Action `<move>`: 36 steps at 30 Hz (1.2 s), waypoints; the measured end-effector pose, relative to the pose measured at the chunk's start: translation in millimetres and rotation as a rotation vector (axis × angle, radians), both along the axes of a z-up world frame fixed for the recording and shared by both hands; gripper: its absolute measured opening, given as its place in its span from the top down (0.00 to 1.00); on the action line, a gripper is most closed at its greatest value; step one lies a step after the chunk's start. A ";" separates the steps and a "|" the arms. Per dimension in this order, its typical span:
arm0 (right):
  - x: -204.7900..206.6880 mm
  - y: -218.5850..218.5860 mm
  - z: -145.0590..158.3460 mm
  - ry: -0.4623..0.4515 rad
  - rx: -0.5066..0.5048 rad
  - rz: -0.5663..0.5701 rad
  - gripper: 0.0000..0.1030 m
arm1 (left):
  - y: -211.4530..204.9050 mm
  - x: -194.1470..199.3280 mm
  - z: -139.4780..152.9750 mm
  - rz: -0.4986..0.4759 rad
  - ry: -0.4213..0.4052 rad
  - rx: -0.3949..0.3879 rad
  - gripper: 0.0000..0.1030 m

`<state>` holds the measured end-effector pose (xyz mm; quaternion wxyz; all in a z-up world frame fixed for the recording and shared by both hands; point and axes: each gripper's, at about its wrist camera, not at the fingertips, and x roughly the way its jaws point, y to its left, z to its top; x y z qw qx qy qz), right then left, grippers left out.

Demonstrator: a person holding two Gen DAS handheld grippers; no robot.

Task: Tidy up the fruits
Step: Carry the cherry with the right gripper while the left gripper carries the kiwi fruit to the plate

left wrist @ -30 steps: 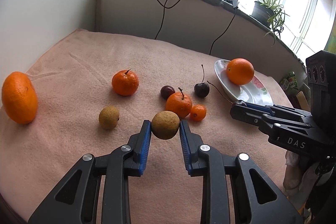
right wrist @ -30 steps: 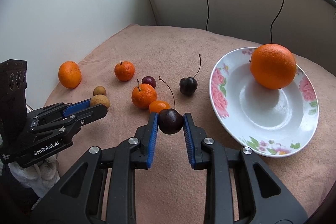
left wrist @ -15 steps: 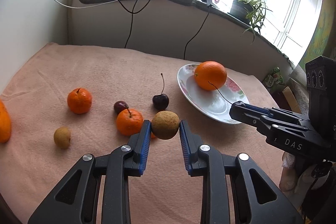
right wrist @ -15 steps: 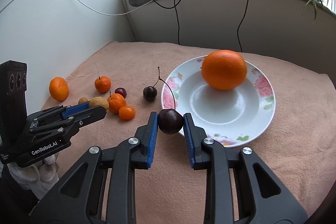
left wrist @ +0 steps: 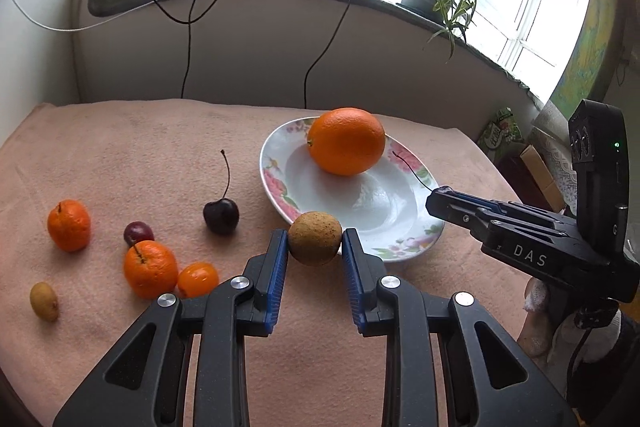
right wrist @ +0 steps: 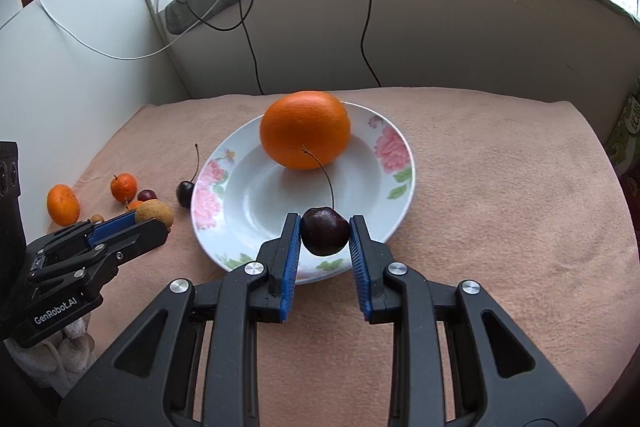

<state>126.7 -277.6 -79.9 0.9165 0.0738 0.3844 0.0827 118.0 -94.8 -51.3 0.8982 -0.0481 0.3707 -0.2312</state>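
The left gripper [left wrist: 315,242] is squeezing a small brown fruit [left wrist: 315,237] between its blue pads. The fruit is sitting right at the near edge of the plate [left wrist: 276,183], a little above the pink cloth [left wrist: 140,147]. The right gripper [right wrist: 325,237] is pinching a dark cherry [right wrist: 325,237] and is holding it over the near side of the plate, with the thin stem [right wrist: 322,171] sticking up. A big orange [right wrist: 305,129] is already lying in the plate, toward the back.

Both fruits look very light, so they are needing only a soft squeeze. The cherry is smooth and shiny and looks slippery. It is also soft, so a hard pinch could squash it. Holding it across its fat middle, as now, looks best. The stem is too thin to grab. The brown fruit has a rough, dry skin, so it is probably not slipping much. Its round shape could still pop out if the pads are sitting off the middle.

Both are round and may roll in the plate, so letting go low looks safest.

Other fruits are waiting on the cloth: another cherry [left wrist: 221,215], a plum [left wrist: 138,233] and some little oranges [left wrist: 150,269].
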 end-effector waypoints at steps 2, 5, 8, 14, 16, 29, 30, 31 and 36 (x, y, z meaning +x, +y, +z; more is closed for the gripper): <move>2.5 -1.9 -1.2 0.000 -0.002 -0.007 0.75 | -5.0 2.4 -0.5 -0.007 0.000 0.006 0.75; 6.4 -2.3 -2.0 -0.008 -0.024 -0.019 0.75 | -10.1 6.2 -1.2 -0.014 0.000 0.012 0.75; 9.1 -4.1 -3.1 -0.006 -0.023 -0.036 0.75 | -14.2 9.4 -2.7 -0.019 0.004 0.018 0.75; 20.0 -11.9 -5.5 0.003 0.012 -0.097 0.75 | -18.3 11.3 -7.4 -0.025 0.015 0.020 0.75; 25.0 -12.9 -6.2 0.002 0.013 -0.107 0.75 | -19.4 12.9 -7.7 -0.027 0.017 0.020 0.75; 52.5 -6.2 -5.6 -0.013 -0.033 -0.097 0.75 | -26.4 20.8 -8.4 -0.038 0.017 0.028 0.75; 53.6 -6.1 -5.3 -0.015 -0.039 -0.095 0.75 | -26.8 21.2 -8.7 -0.039 0.018 0.029 0.75; 54.2 -5.7 -5.0 -0.016 -0.047 -0.093 0.75 | -27.4 22.2 -8.7 -0.041 0.020 0.029 0.75; 55.0 -3.9 -2.5 -0.024 -0.084 -0.089 0.75 | -28.1 24.9 -9.3 -0.046 0.027 0.031 0.75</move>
